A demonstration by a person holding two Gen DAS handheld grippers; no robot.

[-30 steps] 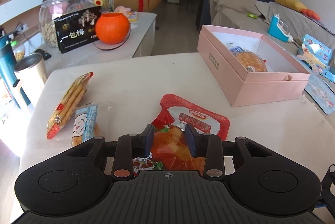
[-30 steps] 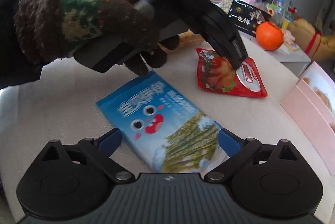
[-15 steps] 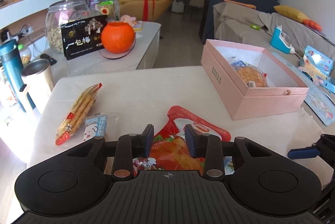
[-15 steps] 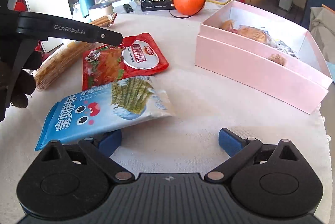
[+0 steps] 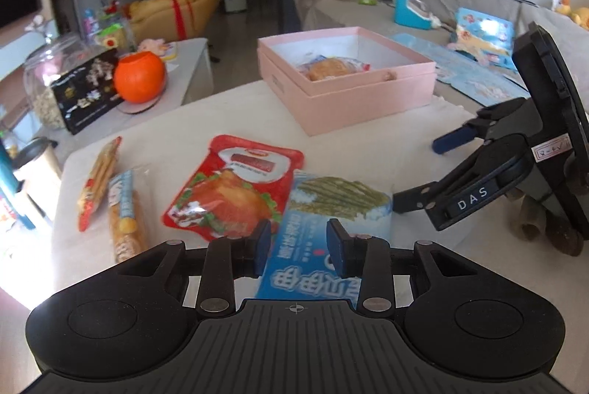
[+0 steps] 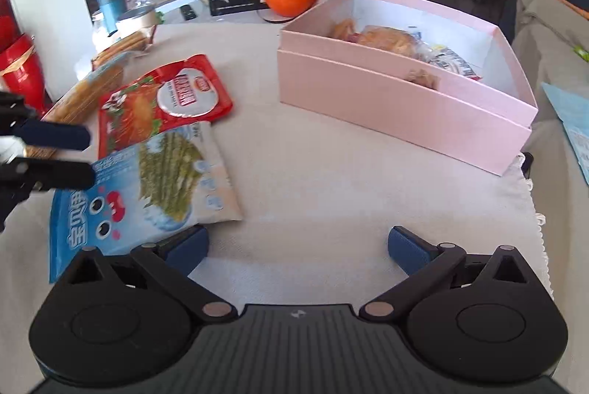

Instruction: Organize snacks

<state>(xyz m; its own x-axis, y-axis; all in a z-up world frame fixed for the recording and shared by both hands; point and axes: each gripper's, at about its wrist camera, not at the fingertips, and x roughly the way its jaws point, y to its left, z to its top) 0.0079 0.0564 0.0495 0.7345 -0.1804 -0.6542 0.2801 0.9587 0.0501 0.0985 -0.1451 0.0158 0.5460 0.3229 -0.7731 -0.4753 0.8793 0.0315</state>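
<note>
A blue seaweed snack bag (image 5: 324, 228) (image 6: 147, 191) lies on the white table, partly over a red chicken pouch (image 5: 235, 191) (image 6: 162, 106). My left gripper (image 5: 299, 246) hovers over the blue bag's near end, its jaws narrowly apart and holding nothing; it also shows in the right wrist view (image 6: 73, 154). My right gripper (image 6: 298, 243) is wide open and empty over bare cloth to the right of the bag; it shows in the left wrist view (image 5: 441, 169). An open pink box (image 5: 353, 99) (image 6: 405, 106) holds several wrapped snacks.
A biscuit stick pack (image 5: 99, 180) and a small blue-white bun pack (image 5: 123, 213) lie at the table's left. An orange pot (image 5: 139, 81), a black box (image 5: 86, 95) and a glass jar (image 5: 44, 77) stand on the side table behind. A metal cup (image 5: 40, 158) is left.
My left gripper moved right from over the red pouch to over the blue bag and its jaws widened slightly. My right gripper drew back from the blue bag toward the pink box, still open.
</note>
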